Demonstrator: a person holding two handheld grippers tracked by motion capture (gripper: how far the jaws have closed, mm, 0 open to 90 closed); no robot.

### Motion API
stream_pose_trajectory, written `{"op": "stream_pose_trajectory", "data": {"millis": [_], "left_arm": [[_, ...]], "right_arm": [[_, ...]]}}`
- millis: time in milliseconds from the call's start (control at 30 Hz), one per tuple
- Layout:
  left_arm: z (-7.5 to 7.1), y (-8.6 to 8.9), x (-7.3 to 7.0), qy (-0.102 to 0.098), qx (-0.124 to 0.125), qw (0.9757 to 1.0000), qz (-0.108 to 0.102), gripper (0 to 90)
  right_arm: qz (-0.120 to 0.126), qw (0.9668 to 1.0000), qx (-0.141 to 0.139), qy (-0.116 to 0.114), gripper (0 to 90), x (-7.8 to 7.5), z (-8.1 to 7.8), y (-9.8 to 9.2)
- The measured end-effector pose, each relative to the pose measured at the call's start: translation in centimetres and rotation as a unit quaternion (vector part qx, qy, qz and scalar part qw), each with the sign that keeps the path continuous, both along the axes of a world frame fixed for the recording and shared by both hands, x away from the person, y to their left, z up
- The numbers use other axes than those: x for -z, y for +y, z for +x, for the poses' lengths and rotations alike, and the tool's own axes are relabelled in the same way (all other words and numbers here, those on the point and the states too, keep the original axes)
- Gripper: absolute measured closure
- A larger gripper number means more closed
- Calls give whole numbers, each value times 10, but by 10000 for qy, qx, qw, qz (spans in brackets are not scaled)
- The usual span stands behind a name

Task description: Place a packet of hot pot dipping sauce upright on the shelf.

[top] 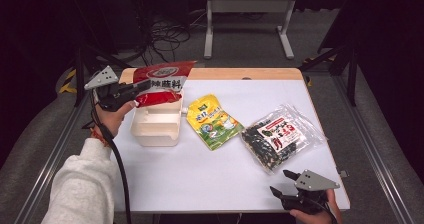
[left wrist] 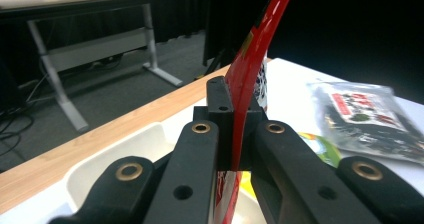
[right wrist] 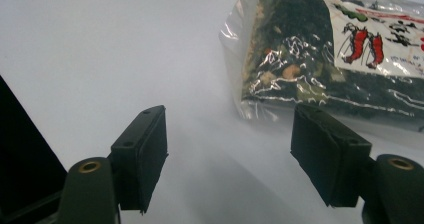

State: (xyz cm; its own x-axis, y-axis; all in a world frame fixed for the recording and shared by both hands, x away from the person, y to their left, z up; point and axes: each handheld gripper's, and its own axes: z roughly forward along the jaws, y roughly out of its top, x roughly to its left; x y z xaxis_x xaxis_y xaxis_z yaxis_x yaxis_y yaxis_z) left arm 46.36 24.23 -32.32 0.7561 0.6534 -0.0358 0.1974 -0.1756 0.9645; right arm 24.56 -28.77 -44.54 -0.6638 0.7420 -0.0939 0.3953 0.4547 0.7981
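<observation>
high view, left to right: left gripper (top: pixel 142 87) clamped on a red sauce packet (top: pixel 162 83), held over the white bin (top: pixel 155 128) at the table's back-left. yellow-green pouch (top: pixel 214 121) lies just right of the bin, clear seaweed bag (top: pixel 280 135) further right, right gripper (top: pixel 281 182) low at the near edge, jaws spread wide, empty. looks like the drop-into-bin step; next move likely calls for lowering and releasing. left gripper view adds the packet edge (left wrist: pixel 250 64) pinched between the jaws, bin (left wrist: pixel 130 149) below. right gripper view adds the seaweed bag (right wrist: pixel 330 59) just ahead of its open jaws, not touching.
</observation>
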Motion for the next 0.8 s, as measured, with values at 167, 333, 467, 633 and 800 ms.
{"op": "stream_pose_trajectory", "data": {"millis": [167,333,467,633,800], "left_arm": [[22,1,5,52,25,10000,-22,899],[46,0,19,195,13,9998,-99,899],[60,-2,28,286,-72,9995,-62,899],[72,-6,38,430,-68,9990,-26,898],[82,-11,48,501,-79,9987,-31,898]], "right_arm": [[80,9999,84,90,330,3,-4,-2],[35,9997,179,164,330,7,-8,-1],[-64,9996,195,167,331,7,-12,0],[-56,9996,162,206,331,7,-13,1],[-51,9996,144,221,329,6,-15,1]]}}
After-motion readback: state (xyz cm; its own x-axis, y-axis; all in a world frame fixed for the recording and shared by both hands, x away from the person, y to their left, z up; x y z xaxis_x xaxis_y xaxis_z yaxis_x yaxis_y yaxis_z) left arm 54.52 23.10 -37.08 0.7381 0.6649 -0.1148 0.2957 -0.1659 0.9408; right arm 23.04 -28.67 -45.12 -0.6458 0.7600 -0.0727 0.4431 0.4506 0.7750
